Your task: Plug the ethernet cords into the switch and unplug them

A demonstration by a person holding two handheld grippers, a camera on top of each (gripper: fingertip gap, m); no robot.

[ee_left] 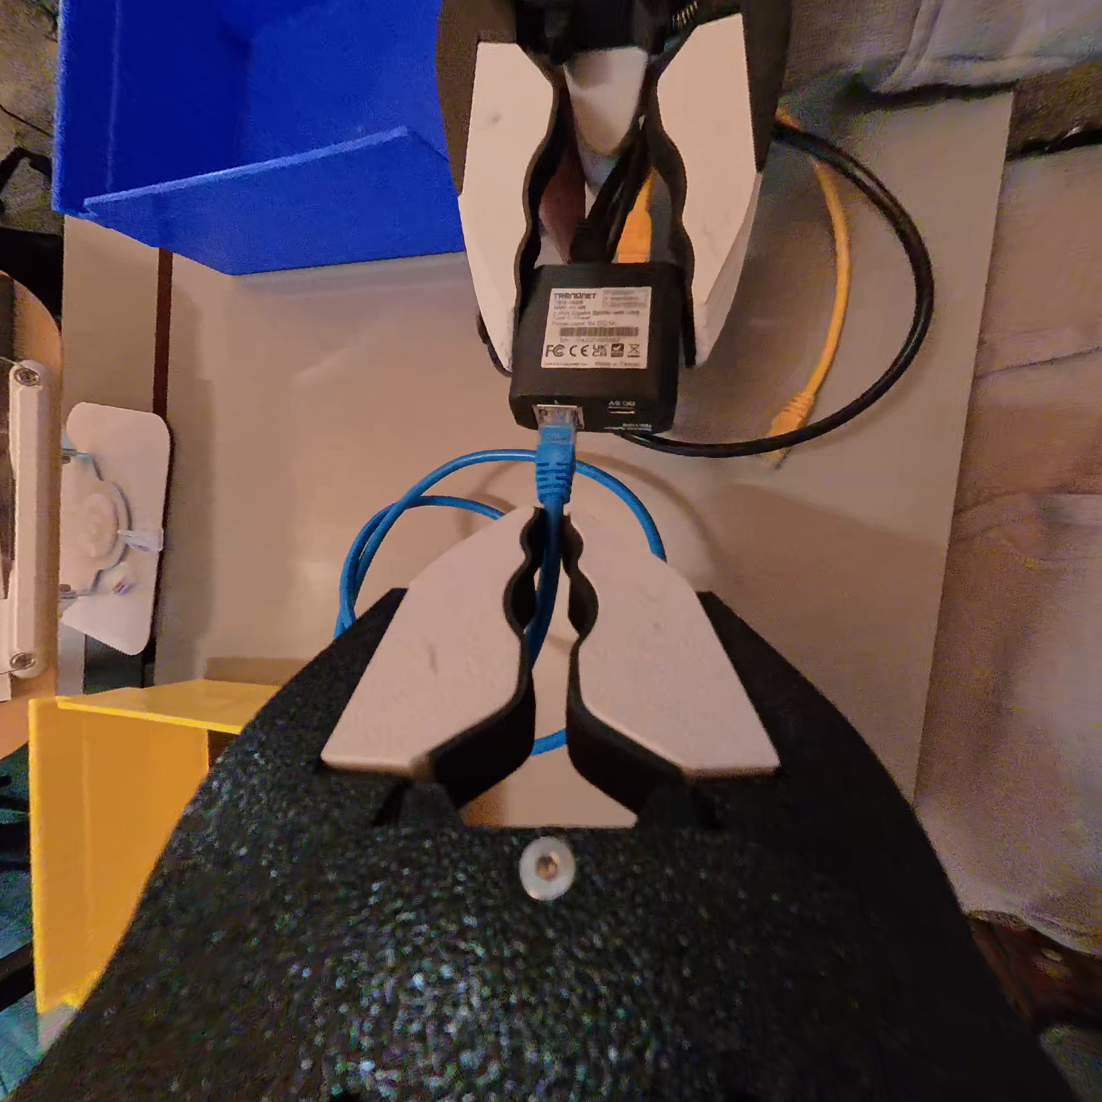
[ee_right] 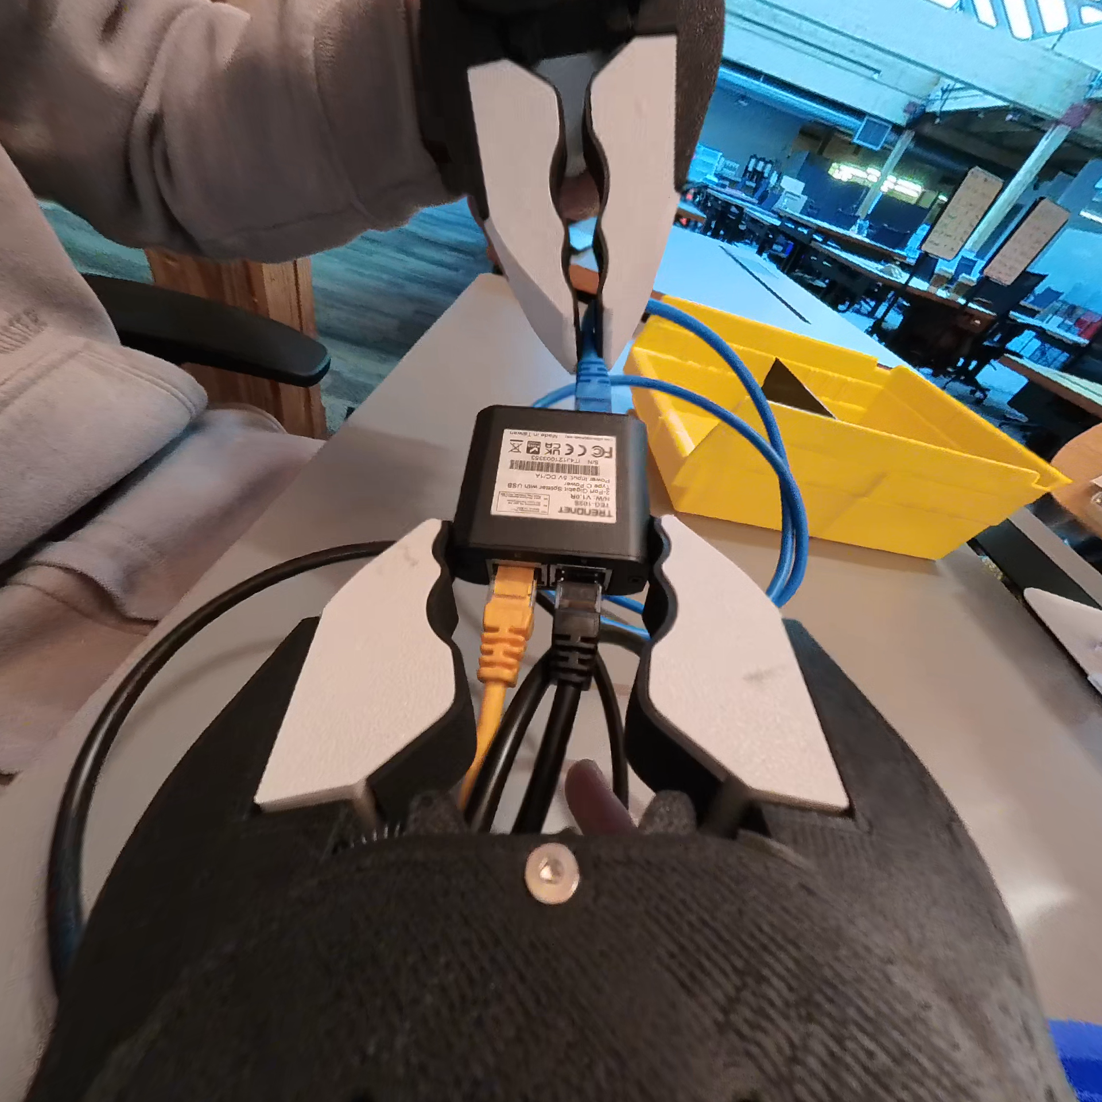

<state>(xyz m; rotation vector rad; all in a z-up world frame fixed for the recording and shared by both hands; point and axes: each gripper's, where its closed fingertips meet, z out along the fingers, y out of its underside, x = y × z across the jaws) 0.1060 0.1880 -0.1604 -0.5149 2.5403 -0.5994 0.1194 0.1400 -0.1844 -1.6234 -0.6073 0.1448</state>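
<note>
Flanking the switch (ee_right: 548,495): yellow bin (ee_right: 835,453), blue bin (ee_left: 250,131).

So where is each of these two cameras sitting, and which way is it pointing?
Left wrist view: rides the left tool, looking along its fingers, shut on the blue cord, toward the black switch.
Right wrist view: rides the right tool, which clamps the switch; a grey sleeve shows.
Shared: they face each other, each seeing switch, blue cord and the opposite tool.
</note>
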